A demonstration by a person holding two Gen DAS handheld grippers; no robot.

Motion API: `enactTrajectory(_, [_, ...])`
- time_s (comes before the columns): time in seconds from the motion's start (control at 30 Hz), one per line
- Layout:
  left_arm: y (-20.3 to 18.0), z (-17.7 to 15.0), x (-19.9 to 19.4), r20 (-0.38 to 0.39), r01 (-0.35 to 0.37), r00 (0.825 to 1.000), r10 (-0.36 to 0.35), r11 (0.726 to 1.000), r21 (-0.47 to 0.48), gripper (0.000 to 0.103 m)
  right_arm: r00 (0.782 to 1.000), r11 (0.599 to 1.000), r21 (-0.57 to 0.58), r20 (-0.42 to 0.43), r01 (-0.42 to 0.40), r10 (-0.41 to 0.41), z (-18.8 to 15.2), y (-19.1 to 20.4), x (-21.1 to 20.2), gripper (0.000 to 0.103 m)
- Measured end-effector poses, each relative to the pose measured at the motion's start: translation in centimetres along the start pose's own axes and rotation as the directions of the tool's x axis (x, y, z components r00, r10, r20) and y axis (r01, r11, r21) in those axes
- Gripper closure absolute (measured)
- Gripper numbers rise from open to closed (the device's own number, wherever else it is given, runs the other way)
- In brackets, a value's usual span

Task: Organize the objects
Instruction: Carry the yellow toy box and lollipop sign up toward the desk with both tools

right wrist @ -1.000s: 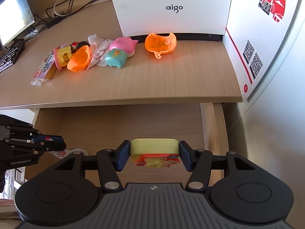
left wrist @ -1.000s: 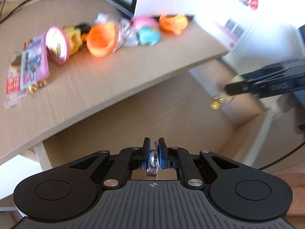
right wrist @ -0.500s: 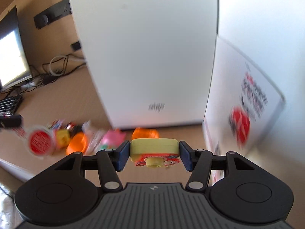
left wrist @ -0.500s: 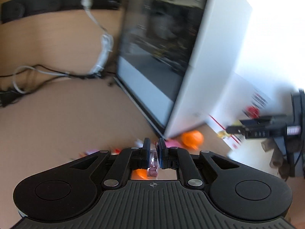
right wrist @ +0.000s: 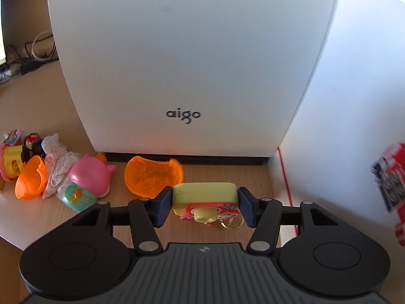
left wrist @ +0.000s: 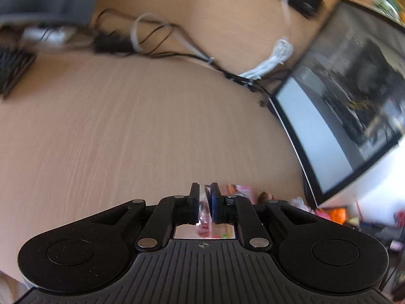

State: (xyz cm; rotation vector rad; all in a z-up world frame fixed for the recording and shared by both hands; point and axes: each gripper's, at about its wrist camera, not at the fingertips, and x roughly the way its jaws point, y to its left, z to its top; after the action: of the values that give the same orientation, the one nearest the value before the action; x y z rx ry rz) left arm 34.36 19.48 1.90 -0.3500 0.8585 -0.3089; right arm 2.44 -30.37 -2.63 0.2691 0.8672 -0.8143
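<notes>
My right gripper [right wrist: 204, 204] is shut on a yellow toy camera [right wrist: 205, 197] with a red front, held above the desk [right wrist: 227, 177] before the white aigo case [right wrist: 187, 63]. On the desk lie an orange shell [right wrist: 152, 177], a pink toy [right wrist: 89, 177], a teal toy [right wrist: 78, 196], another orange shell [right wrist: 30, 179] and lace cloth [right wrist: 57, 167]. My left gripper [left wrist: 204, 204] is shut on a thin clear plastic packet [left wrist: 203, 210] with red print, held over the desk [left wrist: 126, 131]. Some toys [left wrist: 336, 214] show blurred at its right.
A glass-sided computer case [left wrist: 349, 116] stands at the right of the left wrist view. Cables [left wrist: 157, 43] and a white cord [left wrist: 276, 55] lie at the desk's back. A keyboard [left wrist: 12, 68] is at the far left. A white box with red print [right wrist: 389, 177] stands right of the case.
Both grippers have risen from the open drawer to desk-top level. The left swung left toward the desk's back; the right tilted back down toward the toys. Both kept their loads.
</notes>
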Motion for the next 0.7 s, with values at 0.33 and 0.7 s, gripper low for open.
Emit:
enactTrajectory(0.33, [3.6,-1.9,1.0,0.023,-0.05,0.998,0.053,0.993,-0.108,0.08,1.0,0.999,-0.034,-0.01,0.021,-0.021,0.4,1.1,1.0,0.048])
enactTrajectory(0.7, [5.3,-1.3,1.5,0.045,-0.104,0.993,0.109,0.989,-0.11,0.076,0.999,0.998,-0.057,0.032,0.04,-0.039,0.6,1.7,-0.9,0.044])
